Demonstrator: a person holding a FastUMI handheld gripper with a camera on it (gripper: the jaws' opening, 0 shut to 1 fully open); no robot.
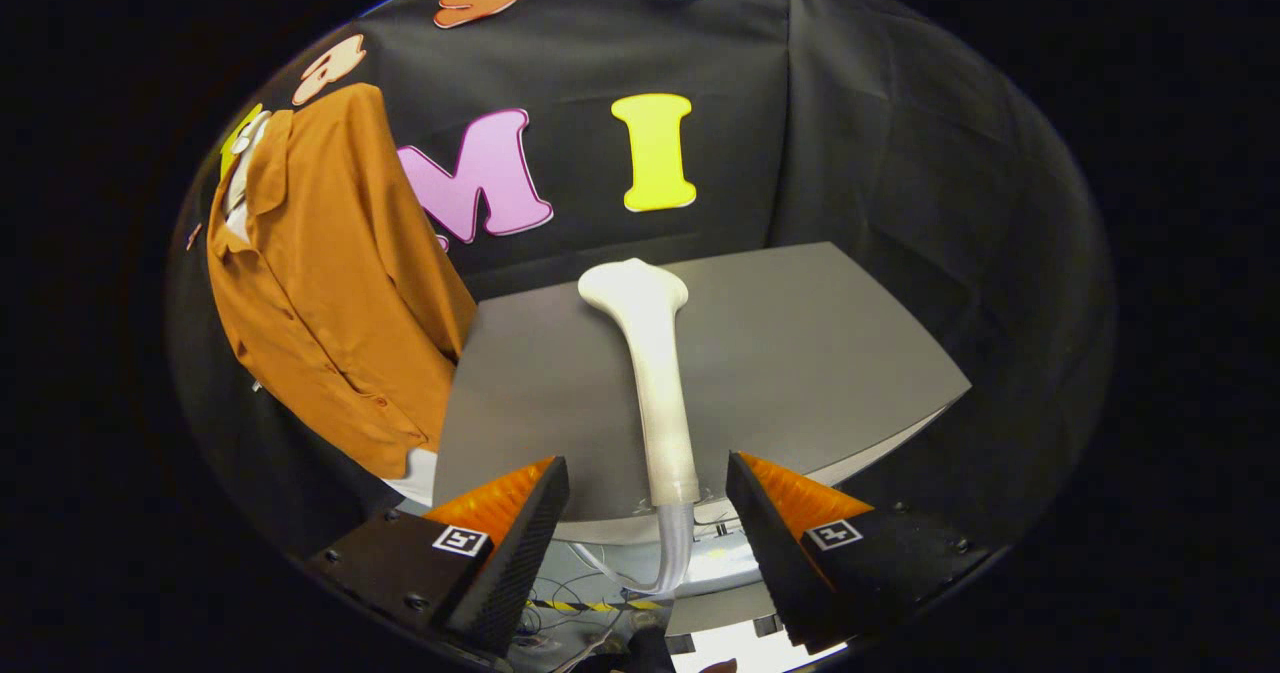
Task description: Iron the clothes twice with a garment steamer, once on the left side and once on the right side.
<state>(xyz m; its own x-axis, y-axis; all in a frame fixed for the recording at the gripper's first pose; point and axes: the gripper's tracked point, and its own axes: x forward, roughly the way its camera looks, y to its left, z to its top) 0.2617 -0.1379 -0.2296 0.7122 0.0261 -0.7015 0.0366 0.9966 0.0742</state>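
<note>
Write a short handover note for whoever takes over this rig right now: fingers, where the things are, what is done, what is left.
Gripper: fingers open, holding nothing, either side of the handle's lower end without touching it.
White plastic garment steamer: lying on the grey table, head pointing away, clear hose trailing off the near edge.
Orange button-up shirt: hanging beyond the table's left corner.
Done: nothing apparent, steamer not yet grasped.
Left: grasp the steamer, pass over the shirt's left side, then its right.

Matt plastic steamer (pixel 655 373), smooth cloth shirt (pixel 335 303), matt tabletop (pixel 820 353)
</note>
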